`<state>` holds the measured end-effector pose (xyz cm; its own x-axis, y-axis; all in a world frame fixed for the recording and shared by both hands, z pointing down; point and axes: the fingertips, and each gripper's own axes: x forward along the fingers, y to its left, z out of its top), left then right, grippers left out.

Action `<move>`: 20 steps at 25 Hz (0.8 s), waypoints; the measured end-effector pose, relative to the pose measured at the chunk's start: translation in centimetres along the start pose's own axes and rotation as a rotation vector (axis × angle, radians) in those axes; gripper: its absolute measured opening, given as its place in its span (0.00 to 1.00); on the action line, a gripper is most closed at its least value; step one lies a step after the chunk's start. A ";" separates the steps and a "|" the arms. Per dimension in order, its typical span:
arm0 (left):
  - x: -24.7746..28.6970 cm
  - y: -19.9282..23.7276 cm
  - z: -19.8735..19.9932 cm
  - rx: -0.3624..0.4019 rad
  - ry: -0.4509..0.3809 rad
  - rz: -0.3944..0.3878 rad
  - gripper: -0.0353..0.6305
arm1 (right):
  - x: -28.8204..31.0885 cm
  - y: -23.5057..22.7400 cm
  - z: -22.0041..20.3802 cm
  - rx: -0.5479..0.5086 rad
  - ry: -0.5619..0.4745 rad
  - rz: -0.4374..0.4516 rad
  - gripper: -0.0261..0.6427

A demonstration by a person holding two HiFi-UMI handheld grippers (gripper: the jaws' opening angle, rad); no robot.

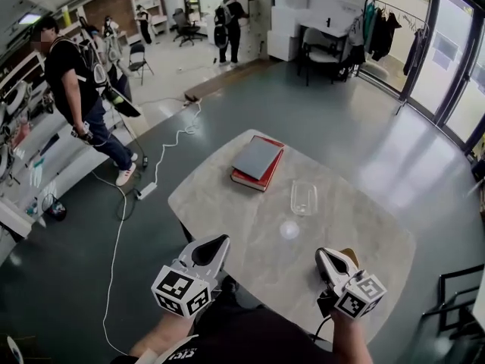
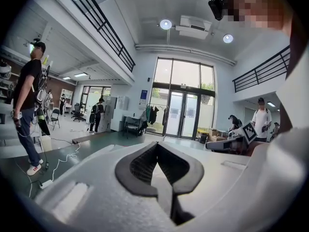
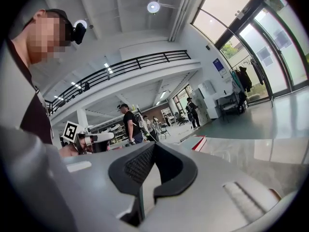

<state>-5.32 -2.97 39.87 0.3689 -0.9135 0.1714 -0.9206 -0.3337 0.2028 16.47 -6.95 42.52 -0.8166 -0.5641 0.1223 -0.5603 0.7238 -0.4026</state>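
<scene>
While left hand-held gripper and right hand-held gripper sit closed, empty, glass upright, mouth up

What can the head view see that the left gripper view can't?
Only the head view shows the stacked books and the clear glass on the table. Only the left gripper view shows the ceiling lights, the balcony railing and the left gripper close up, jaws together and empty. Both show the person in black, the white cord and the right gripper.
</scene>
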 end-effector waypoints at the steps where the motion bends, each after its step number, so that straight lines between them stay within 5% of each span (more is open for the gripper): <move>1: 0.7 0.8 -0.1 -0.005 0.003 -0.009 0.06 | 0.7 -0.3 0.0 0.003 0.000 -0.013 0.04; 20: 14.3 9.8 2.1 0.040 0.096 -0.407 0.06 | 11.6 -3.1 1.9 -0.017 -0.030 -0.318 0.04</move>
<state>-9.30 -19.82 42.29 0.7124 -0.6797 0.1748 -0.7005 -0.6736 0.2356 9.04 -16.52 43.45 -0.5957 -0.7745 0.2130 -0.7895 0.5156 -0.3329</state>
